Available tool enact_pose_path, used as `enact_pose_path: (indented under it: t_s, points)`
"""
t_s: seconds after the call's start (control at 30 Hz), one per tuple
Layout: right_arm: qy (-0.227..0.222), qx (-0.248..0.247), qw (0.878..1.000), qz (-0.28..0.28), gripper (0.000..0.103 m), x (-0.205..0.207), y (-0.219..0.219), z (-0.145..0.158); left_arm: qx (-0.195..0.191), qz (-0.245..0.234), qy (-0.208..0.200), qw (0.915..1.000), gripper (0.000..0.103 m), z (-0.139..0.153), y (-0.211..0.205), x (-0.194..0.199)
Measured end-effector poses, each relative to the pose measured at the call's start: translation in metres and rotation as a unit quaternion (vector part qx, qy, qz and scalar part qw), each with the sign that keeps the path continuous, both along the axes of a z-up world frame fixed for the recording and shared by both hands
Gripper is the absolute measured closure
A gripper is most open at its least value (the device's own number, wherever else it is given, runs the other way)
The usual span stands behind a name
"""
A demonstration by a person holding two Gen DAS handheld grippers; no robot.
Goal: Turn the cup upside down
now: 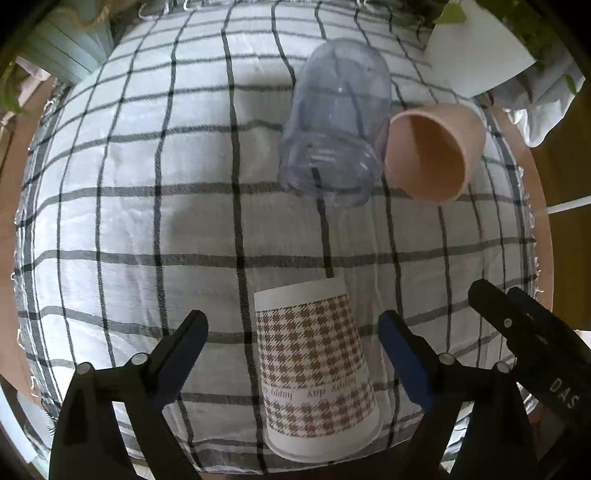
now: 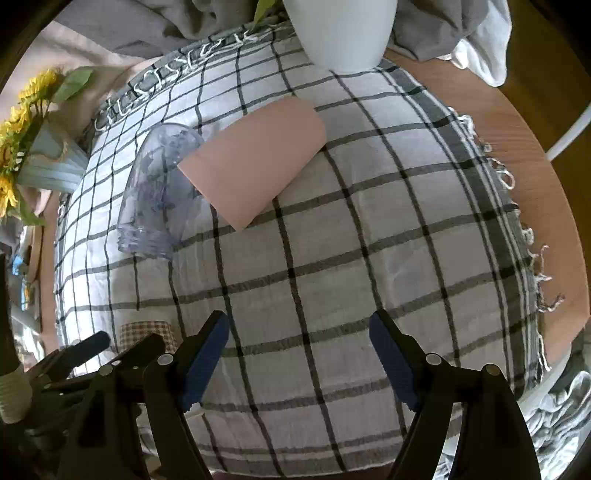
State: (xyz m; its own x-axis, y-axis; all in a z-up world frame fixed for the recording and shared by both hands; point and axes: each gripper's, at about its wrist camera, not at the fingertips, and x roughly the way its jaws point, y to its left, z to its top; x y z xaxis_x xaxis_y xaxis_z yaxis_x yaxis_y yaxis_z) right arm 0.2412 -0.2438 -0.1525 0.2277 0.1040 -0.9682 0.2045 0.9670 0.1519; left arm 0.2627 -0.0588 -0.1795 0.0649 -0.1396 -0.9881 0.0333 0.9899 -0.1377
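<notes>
A houndstooth paper cup stands upside down on the checked cloth, between the fingers of my open left gripper, which does not touch it. A bit of it shows in the right wrist view. A pink cup lies on its side, mouth toward the left camera; it also shows in the right wrist view. A clear plastic cup lies on its side next to it, also seen in the right wrist view. My right gripper is open and empty above the cloth.
A white vase stands at the cloth's far edge. A blue pot with sunflowers is at the left. The wooden table edge curves on the right. Grey fabric lies behind.
</notes>
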Motion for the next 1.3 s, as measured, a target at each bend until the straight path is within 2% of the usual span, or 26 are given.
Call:
enact_pose_path:
  t_s: [0.2,0.33,0.5,0.7,1.3]
  points:
    - [0.007,0.008,1.000,0.005,0.025,0.003,0.001,-0.006,0.002,0.007,0.016,0.9998,0.021,-0.005,0.003,0.005]
    - [0.010,0.008,1.000,0.004,0.025,0.003,0.001,-0.007,-0.001,0.008,0.026,0.9996,0.035,-0.011,-0.003,0.014]
    - [0.010,0.006,1.000,0.009,0.025,0.004,0.002,-0.008,-0.013,0.011,0.034,0.9993,0.044,-0.015,-0.007,0.018]
    - [0.007,0.005,1.000,0.010,0.025,0.003,0.004,-0.005,-0.015,0.011,0.020,0.9996,0.045,-0.010,-0.001,0.009]
    - [-0.027,0.013,1.000,0.007,0.025,0.000,-0.001,0.019,-0.009,-0.004,-0.069,0.9976,0.046,0.045,-0.008,0.002]
